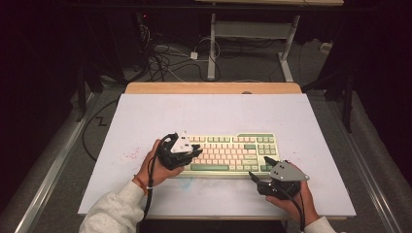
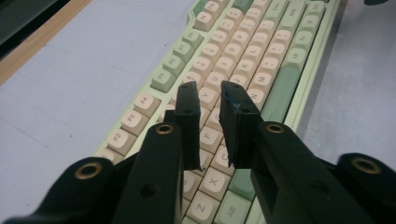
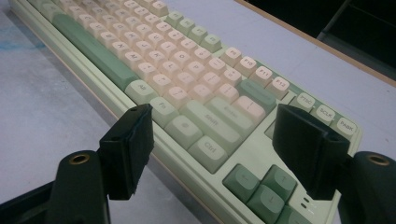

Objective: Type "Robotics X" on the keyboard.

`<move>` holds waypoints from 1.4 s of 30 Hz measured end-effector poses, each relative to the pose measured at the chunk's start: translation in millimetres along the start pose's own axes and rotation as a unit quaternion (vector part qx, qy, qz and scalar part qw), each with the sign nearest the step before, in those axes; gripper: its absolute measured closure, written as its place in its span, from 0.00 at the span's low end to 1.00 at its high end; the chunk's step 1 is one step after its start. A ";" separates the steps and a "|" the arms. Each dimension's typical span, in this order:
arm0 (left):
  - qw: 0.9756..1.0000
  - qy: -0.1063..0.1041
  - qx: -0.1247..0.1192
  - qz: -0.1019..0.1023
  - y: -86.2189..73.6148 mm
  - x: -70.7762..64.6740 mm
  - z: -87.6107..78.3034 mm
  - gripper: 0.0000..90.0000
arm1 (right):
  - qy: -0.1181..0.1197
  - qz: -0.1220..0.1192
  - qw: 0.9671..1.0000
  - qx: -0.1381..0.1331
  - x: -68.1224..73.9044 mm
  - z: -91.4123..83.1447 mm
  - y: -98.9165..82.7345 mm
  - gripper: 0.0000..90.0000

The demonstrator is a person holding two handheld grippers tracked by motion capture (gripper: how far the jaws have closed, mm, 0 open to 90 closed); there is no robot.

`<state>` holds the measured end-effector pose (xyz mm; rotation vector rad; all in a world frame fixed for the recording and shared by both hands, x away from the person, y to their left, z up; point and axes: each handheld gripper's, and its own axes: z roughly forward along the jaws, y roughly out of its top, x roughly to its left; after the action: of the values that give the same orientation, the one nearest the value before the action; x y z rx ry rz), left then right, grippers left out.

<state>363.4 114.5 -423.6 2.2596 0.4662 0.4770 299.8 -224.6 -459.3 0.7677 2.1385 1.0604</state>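
Here both tongs hover, seemingly empty, over keyboard.

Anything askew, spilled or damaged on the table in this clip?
Nothing serious. The keyboard lies flat and square to the table edge, with no gaps seen among its keys. The white tabletop carries faint reddish specks left of the keyboard and a pale blue smear in front of it, which look like old stains rather than a fresh spill.

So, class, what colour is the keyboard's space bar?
The space bar is dark green, clearest in the right gripper view.

Dim, soft-focus frames; dark surroundings
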 end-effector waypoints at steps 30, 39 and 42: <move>0.994 0.101 -0.032 -0.038 -61.5 -6.3 -39.0 0.20 | 0.002 0.000 1.000 0.011 0.6 3.5 0.9 0.38; 0.992 0.112 -0.020 -0.060 -83.5 -8.1 -50.1 0.19 | 0.023 -0.002 1.000 0.014 0.2 8.4 8.2 0.56; 0.991 0.116 -0.010 -0.064 -89.5 -8.3 -51.2 0.19 | 0.041 -0.003 0.999 0.017 -0.7 10.9 13.5 0.68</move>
<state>316.0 199.2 -459.4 2.1480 0.7174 0.6790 311.3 -213.1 -453.2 0.7446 2.2314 1.0727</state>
